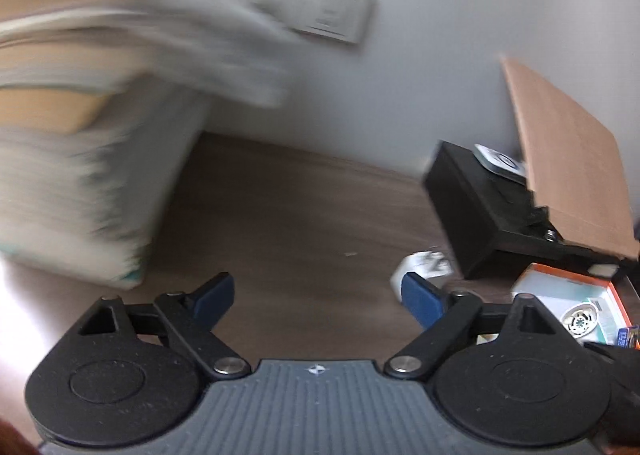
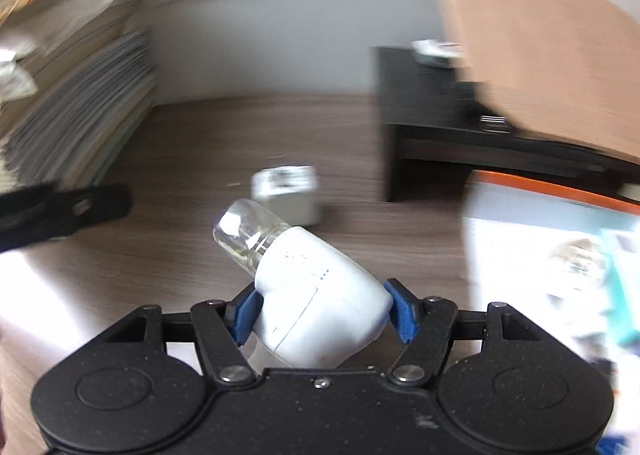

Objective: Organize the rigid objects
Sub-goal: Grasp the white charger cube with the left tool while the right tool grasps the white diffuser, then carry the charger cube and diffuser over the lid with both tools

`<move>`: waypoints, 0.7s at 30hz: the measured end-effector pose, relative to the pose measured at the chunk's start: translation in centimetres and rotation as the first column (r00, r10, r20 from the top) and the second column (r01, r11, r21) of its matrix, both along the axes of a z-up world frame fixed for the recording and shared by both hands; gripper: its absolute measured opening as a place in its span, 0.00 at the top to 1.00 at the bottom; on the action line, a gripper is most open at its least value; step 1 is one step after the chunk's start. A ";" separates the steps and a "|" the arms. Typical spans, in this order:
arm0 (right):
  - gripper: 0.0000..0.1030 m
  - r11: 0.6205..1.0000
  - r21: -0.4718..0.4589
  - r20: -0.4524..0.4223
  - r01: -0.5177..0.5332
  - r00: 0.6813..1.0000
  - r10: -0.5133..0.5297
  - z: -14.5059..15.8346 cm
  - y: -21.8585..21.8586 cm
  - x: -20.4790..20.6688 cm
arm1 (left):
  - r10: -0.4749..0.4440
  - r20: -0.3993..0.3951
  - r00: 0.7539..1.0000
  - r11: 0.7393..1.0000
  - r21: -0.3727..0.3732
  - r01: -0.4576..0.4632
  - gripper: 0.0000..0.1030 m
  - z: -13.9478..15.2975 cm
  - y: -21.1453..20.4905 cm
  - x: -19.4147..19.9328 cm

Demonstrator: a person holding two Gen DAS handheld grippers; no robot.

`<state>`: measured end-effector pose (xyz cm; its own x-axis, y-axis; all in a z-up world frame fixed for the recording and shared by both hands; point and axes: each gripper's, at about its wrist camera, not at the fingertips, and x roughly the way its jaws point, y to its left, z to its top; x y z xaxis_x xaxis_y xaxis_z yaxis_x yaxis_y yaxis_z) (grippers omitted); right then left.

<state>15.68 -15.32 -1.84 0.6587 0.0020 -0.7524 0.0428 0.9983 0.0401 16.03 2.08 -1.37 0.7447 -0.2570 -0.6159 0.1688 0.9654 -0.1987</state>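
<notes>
Bottle (image 2: 304, 283), white with a clear cap, is clamped between the right gripper (image 2: 322, 313) pads above the desk (image 2: 200, 135), not yet placed. Left gripper (image 1: 318, 295) gapes wide, empty. White charger (image 2: 286, 193) and orange-edged box (image 2: 552, 215) look unsorted; mostly undone.

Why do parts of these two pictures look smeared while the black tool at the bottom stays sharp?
Left wrist view: the paper stack is streaked by motion blur, while the empty left hand-held gripper is crisp since the camera rides on it. Right wrist view: the orange-edged box and brown board smear, the white device between the pads stays sharp. Both views bend at the edges.
</notes>
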 end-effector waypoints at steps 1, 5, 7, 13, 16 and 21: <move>0.23 1.000 -0.004 0.005 0.028 1.000 -0.028 0.3 -1.0 -0.6 | -0.019 0.001 1.000 1.000 -0.002 0.019 0.05 -0.3 -1.0 0.5; 0.23 0.991 0.014 0.015 0.129 0.991 -0.130 1.4 -4.5 -3.1 | -0.043 -0.007 0.999 0.999 0.004 0.043 0.03 -1.5 -5.4 2.4; 0.23 0.986 0.017 0.018 0.165 0.986 -0.166 1.8 -5.7 -4.2 | -0.041 -0.017 0.999 0.999 0.015 0.041 0.00 -2.3 -7.5 3.2; 0.23 0.976 0.039 0.051 0.216 0.975 -0.218 3.3 -8.1 -6.7 | 0.031 -0.014 0.999 0.984 0.177 -0.028 0.22 -4.8 -11.5 5.6; 0.23 0.973 0.041 0.065 0.226 0.971 -0.229 3.7 -9.0 -7.6 | 0.038 -0.076 0.996 0.987 0.160 -0.026 0.59 -5.5 -11.2 6.9; 0.23 0.971 0.051 0.082 0.234 0.968 -0.237 4.2 -11.0 -8.9 | 0.061 -0.072 0.995 0.981 0.188 -0.047 0.59 -4.4 -10.4 5.1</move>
